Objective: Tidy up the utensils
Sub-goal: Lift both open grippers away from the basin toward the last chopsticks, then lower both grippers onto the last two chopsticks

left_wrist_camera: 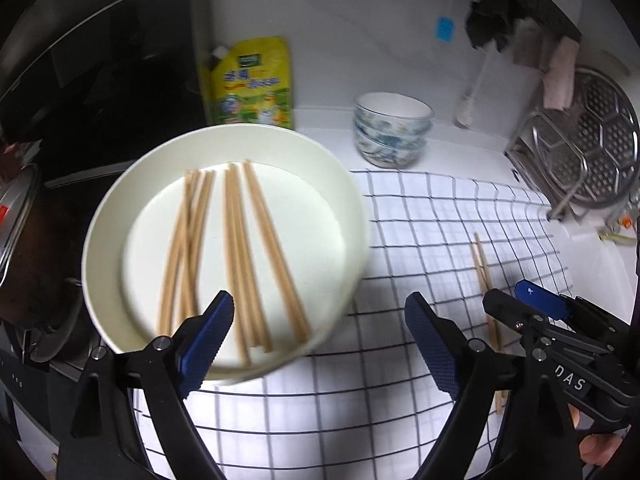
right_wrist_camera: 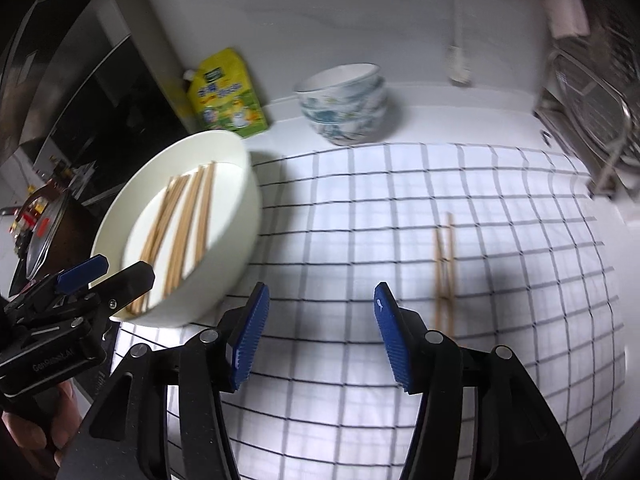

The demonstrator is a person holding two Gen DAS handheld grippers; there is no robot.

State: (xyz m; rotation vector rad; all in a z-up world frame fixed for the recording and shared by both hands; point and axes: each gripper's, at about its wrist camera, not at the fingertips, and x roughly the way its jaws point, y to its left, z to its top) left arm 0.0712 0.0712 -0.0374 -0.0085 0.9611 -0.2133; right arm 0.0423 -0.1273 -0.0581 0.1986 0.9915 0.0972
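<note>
Both tools empty: left tool (left_wrist_camera: pixel 320 344) wide, right tool (right_wrist_camera: pixel 320 336) half open. Approach the chopstick pair (right_wrist_camera: pixel 444 268) on the checked cloth (right_wrist_camera: pixel 360 208) crosswise, pinching both sticks together.

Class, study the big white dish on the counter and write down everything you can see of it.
The white dish is round, wide and shallow, with a raised wall and flat floor, smooth like glazed ceramic or plastic. It sits upright at the left edge of the checked cloth, in front of a yellow pouch. Inside lie several loose wooden chopsticks, roughly parallel. Neither gripper touches it.
</note>
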